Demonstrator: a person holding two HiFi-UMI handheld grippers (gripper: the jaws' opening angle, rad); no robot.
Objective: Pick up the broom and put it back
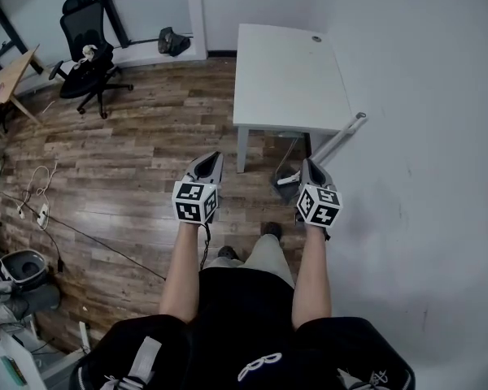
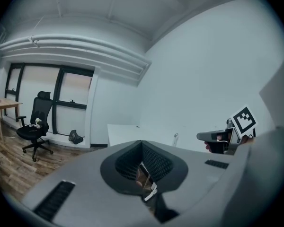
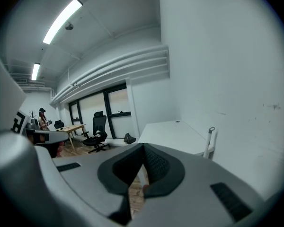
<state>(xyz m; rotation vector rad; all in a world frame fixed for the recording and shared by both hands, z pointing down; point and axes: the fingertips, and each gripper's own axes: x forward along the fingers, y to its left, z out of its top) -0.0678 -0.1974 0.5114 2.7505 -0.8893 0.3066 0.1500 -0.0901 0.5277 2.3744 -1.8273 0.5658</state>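
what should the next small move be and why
Probably open the right gripper and ease it toward the broom. It leans against the wall beside the table, just ahead of that gripper, whose jaws are together and hold nothing.

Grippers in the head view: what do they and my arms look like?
Both the left gripper and the right gripper are grey wedge-shaped shells with dark ribbed pads, each carrying a white cube with black square markers. A dark cord hangs under the left one. Forearms are unsleeved.
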